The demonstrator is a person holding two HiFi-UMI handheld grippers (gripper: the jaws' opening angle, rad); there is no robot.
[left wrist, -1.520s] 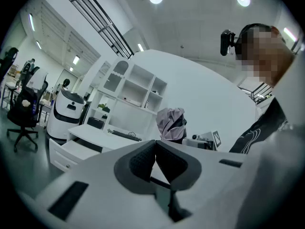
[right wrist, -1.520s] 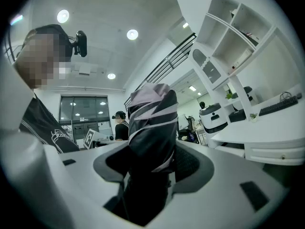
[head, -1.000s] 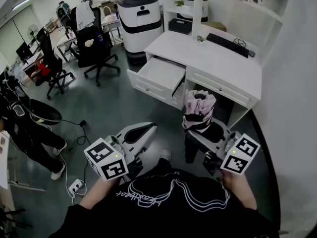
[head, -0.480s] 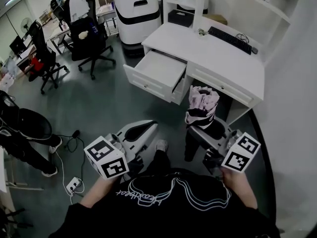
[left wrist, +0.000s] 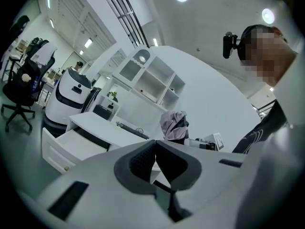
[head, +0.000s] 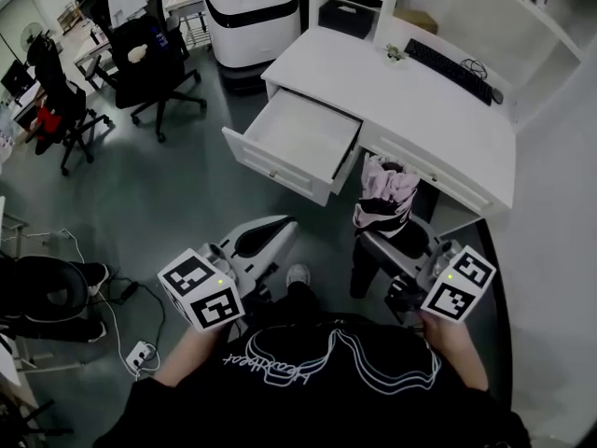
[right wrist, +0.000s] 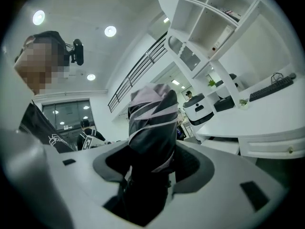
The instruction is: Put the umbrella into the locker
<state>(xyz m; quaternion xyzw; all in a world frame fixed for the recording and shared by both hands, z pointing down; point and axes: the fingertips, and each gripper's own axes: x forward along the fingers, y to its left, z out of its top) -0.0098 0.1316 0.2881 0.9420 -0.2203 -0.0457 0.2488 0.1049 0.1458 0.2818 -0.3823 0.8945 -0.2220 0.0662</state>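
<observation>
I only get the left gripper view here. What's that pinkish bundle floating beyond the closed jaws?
Observer: A folded umbrella, pink and black. The right gripper view shows the right gripper clamped around it, holding it roughly upright.
Operator: And that white drawer on the left, anything in it?
Observer: The head view looks down into the open drawer; nothing shows on its white bottom.
</observation>
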